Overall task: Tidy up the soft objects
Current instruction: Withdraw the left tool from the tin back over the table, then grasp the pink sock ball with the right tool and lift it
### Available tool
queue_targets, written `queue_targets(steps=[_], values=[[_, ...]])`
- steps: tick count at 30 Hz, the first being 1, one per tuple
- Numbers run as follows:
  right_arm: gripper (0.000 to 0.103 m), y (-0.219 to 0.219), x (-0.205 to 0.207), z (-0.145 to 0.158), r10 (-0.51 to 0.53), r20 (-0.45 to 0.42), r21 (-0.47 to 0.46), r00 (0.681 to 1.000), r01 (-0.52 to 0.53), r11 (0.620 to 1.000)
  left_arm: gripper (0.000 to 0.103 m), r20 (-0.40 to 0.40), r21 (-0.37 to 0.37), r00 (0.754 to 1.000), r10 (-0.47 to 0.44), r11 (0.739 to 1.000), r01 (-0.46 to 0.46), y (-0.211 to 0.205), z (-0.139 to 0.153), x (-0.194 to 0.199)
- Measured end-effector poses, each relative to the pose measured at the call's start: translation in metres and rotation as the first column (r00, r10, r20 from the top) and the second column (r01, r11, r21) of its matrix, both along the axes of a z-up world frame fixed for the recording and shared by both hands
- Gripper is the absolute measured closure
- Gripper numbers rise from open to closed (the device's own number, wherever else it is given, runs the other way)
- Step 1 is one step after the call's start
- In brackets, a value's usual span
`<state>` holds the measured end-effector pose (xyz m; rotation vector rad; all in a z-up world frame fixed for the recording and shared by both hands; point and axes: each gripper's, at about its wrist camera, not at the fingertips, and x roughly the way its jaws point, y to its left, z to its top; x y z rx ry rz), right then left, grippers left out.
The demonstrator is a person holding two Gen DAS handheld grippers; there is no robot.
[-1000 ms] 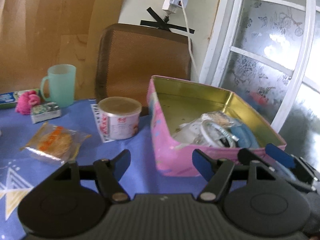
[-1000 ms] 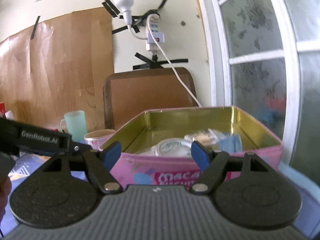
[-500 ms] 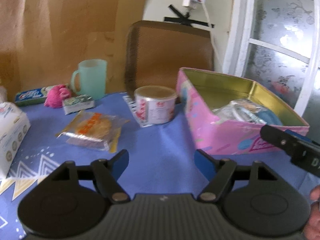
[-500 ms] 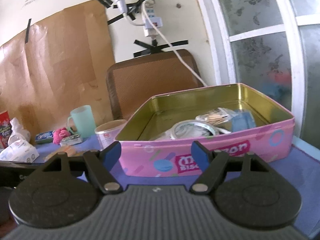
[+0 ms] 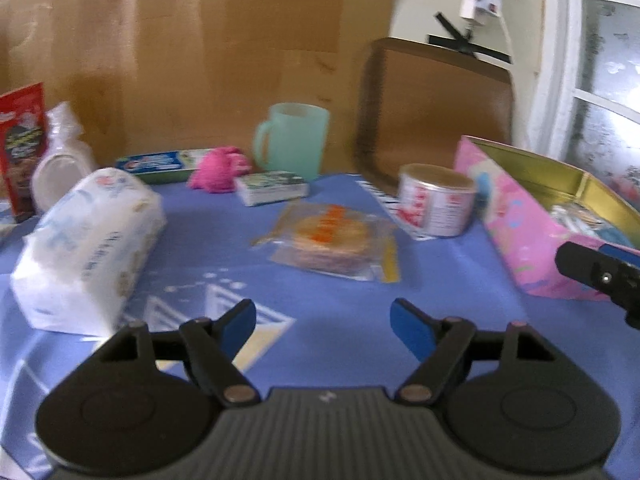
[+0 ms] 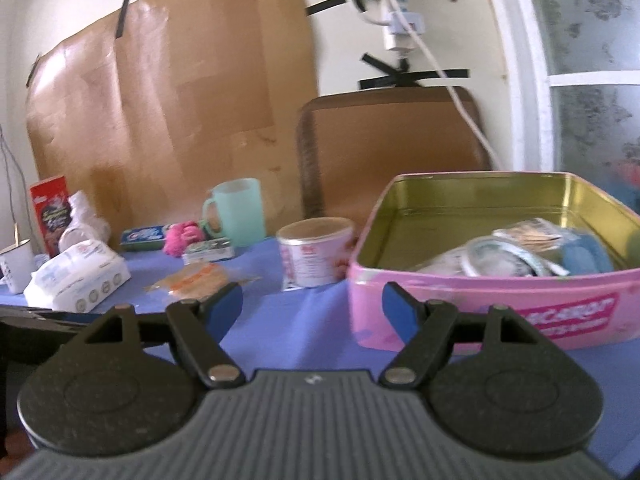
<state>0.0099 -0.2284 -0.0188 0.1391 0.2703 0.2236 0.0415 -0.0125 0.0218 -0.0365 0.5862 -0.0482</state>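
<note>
A pink tin box (image 5: 520, 232) (image 6: 480, 292) with a gold inside stands on the blue tablecloth at the right and holds several soft packets. A clear packet with an orange biscuit (image 5: 332, 240) (image 6: 200, 278) lies mid-table. A white tissue pack (image 5: 88, 248) (image 6: 76, 276) lies at the left. A pink fluffy thing (image 5: 218, 168) (image 6: 182, 236) sits at the back. My left gripper (image 5: 322, 326) is open and empty above the cloth, short of the biscuit packet. My right gripper (image 6: 312, 306) is open and empty, left of the tin's front.
A mint mug (image 5: 294, 142), a small white-and-red tub (image 5: 436, 204), a small flat packet (image 5: 272, 188), a blue-green box (image 5: 156, 164) and a red carton (image 5: 22, 148) stand on the table. A brown chair back (image 5: 436, 108) is behind. A white enamel cup (image 6: 16, 264) stands far left.
Both views have swung to the left, away from the tin. The tissue pack and red carton have come into view. Both grippers stay open and empty.
</note>
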Motion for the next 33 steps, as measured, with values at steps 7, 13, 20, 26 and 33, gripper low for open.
queue_targets(steps=[7, 13, 20, 26, 33], values=[[0.025, 0.021, 0.007, -0.002, 0.039, -0.024, -0.031, 0.999, -0.04, 0.999, 0.025, 0.002, 0.009, 0.999, 0.046, 0.999, -0.046, 0.028, -0.006, -0.002], [0.025, 0.034, 0.014, -0.002, 0.062, -0.037, -0.057, 0.997, -0.064, 0.996, 0.021, 0.012, -0.038, 0.997, 0.071, 0.997, -0.07, 0.046, -0.007, -0.001], [0.028, 0.053, 0.038, 0.008, 0.119, -0.049, -0.082, 0.992, -0.122, 0.989, 0.019, 0.088, -0.172, 0.994, 0.072, 0.983, -0.056, 0.065, -0.006, -0.013], [0.054, 0.093, 0.089, 0.031, 0.276, -0.112, -0.125, 0.955, -0.289, 0.949, 0.012, 0.185, -0.315, 0.967, 0.174, 0.943, -0.11, 0.09, -0.005, -0.033], [0.058, 0.184, 0.169, 0.048, 0.41, -0.232, -0.238, 0.882, -0.46, 0.855, 0.009, 0.172, -0.414, 0.961, 0.216, 0.901, -0.128, 0.109, -0.008, -0.032]])
